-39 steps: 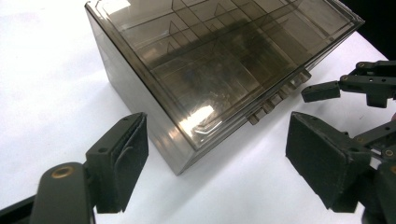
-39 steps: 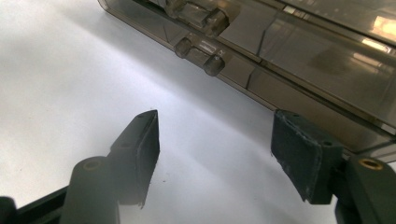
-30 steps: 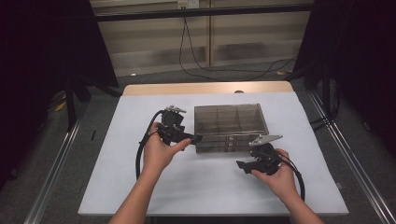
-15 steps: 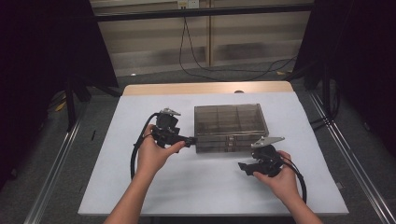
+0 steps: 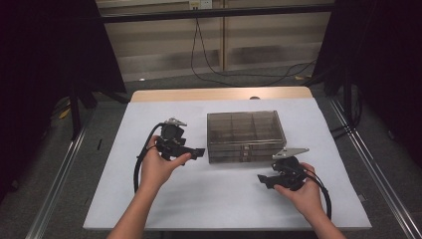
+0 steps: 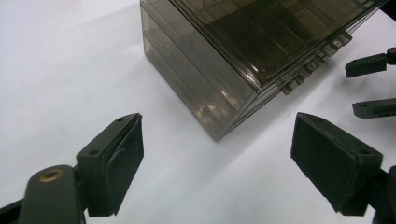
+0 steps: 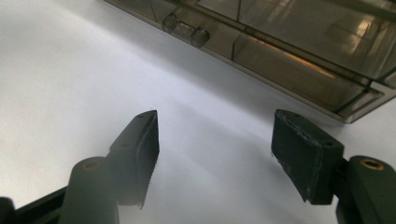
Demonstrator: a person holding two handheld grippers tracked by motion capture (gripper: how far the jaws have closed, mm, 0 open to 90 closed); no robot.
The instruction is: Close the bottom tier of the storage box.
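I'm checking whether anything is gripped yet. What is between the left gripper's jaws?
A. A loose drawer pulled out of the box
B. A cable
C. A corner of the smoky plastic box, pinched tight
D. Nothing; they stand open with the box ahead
D: in the left gripper view the left gripper has both pads apart over bare white table, the box lying beyond them untouched.

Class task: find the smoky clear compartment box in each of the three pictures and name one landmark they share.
High view: compartment box sits centre, on the white table.
Left gripper view: top centre to right, near corner toward the camera.
Right gripper view: along the top edge.
Shared landmark: the latch tabs on its front.
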